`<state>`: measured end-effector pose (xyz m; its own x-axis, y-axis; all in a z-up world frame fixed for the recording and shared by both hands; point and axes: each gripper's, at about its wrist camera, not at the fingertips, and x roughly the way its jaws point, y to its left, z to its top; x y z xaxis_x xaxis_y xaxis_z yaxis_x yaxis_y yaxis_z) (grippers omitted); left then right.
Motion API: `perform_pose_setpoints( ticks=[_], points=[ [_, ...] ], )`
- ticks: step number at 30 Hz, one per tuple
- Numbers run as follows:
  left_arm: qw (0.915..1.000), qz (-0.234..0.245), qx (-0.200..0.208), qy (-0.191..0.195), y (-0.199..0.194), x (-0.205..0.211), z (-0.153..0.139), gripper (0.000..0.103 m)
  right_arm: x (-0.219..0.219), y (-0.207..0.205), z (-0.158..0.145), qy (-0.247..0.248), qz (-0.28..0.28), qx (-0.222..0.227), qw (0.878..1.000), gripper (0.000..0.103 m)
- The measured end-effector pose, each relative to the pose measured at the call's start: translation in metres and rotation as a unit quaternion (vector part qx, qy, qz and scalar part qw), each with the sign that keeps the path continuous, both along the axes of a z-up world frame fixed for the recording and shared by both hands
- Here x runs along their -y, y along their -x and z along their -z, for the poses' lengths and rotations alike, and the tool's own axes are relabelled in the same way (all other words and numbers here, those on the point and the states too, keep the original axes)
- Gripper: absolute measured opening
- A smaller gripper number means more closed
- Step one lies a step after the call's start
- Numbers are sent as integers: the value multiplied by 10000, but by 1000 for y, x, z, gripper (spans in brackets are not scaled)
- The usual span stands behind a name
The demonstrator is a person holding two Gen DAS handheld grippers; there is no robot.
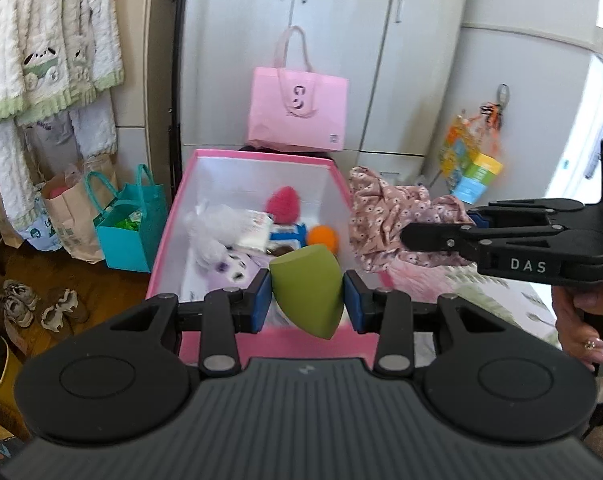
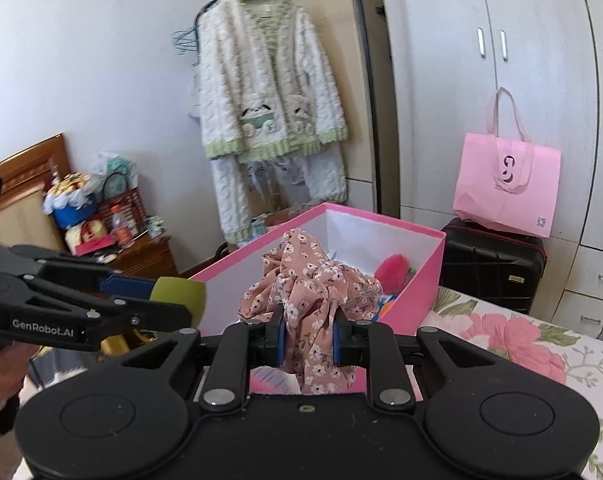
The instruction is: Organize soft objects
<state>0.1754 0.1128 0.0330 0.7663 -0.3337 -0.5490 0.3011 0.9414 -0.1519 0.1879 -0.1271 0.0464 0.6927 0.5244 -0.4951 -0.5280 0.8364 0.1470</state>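
My left gripper [image 1: 307, 302] is shut on a green teardrop sponge [image 1: 307, 292] and holds it over the near end of the pink box [image 1: 261, 156]. The sponge also shows in the right wrist view [image 2: 179, 290]. My right gripper [image 2: 307, 340] is shut on a pink floral cloth [image 2: 309, 300] and holds it above the box's near rim [image 2: 421, 300]. In the left wrist view the cloth [image 1: 381, 216] hangs just right of the box. Inside lie a white fluffy toy [image 1: 213, 232], a pink pom [image 1: 283, 200] and an orange ball [image 1: 323, 238].
A pink paper bag [image 1: 297, 112] stands on a black suitcase [image 2: 493, 264] behind the box, before grey wardrobe doors. A teal bag [image 1: 129, 232], a brown paper bag and shoes sit on the floor at left. A knitted cardigan [image 2: 269, 88] hangs on a rack. The floral bedspread [image 2: 521, 340] lies to the right.
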Motion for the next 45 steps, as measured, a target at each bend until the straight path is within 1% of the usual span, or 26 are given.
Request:
perform_pose_setpoints(
  ticks=[2,5,8,11,14,17,21,24,25,27,29,31,32,34,35,37,39,40,43,45],
  points=[
    [10000,-75,9,-25,-21,-2,0,38,-4,-16,2,10,48,3,10000,25],
    [9996,-195,104,-180,-52,0,2,38,-10,-38,6,71,226,29,9997,25],
    [9990,-336,114,-277,-84,4,3,38,-22,-55,8,229,189,112,9995,25],
    [9988,-387,-23,-301,-115,6,5,38,-36,-76,13,544,148,236,9981,25],
    [9982,-470,-236,-306,-142,8,10,38,-45,-103,20,675,25,2,9977,25],
    [9972,-575,-418,-248,-160,7,14,38,-52,-124,29,873,-70,-180,9960,25],
    [9962,-561,-554,-365,-175,12,20,38,-60,-135,36,1072,-234,-309,9935,25],
    [9949,-551,-672,-504,-186,18,25,39,-65,-144,43,1219,-362,-394,9911,29],
    [9941,-577,-748,-539,-190,20,27,39,-67,-147,46,1268,-427,-356,9904,31],
    [9929,-613,-837,-587,-196,23,31,39,-72,-152,52,1457,-642,-251,9869,38],
    [9923,-609,-877,-622,-199,26,33,39,-71,-157,56,1504,-703,-289,9857,39],
    [9924,-612,-861,-637,-201,27,34,39,-69,-161,58,1502,-783,-312,9851,44],
    [9924,-633,-815,-668,-202,28,33,41,-67,-162,59,1472,-757,-309,9857,47],
    [9918,-727,-662,-818,-202,31,32,49,-62,-161,58,1404,-652,-254,9876,61],
    [9916,-751,-598,-870,-202,32,31,58,-59,-158,58,1386,-586,-188,9884,63],
    [9926,-723,-467,-862,-198,32,28,60,-55,-148,55,1424,-584,-50,9881,63],
    [9933,-678,-445,-827,-191,32,24,60,-52,-137,52,1561,-736,23,9850,63],
    [9936,-633,-413,-841,-186,32,22,60,-49,-128,49,1542,-733,138,9852,63],
    [9939,-594,-308,-873,-166,30,17,63,-38,-108,38,1337,-642,233,9887,63],
    [9939,-527,-159,-953,-148,31,13,65,-29,-95,32,1182,-568,301,9909,64]
  ],
)
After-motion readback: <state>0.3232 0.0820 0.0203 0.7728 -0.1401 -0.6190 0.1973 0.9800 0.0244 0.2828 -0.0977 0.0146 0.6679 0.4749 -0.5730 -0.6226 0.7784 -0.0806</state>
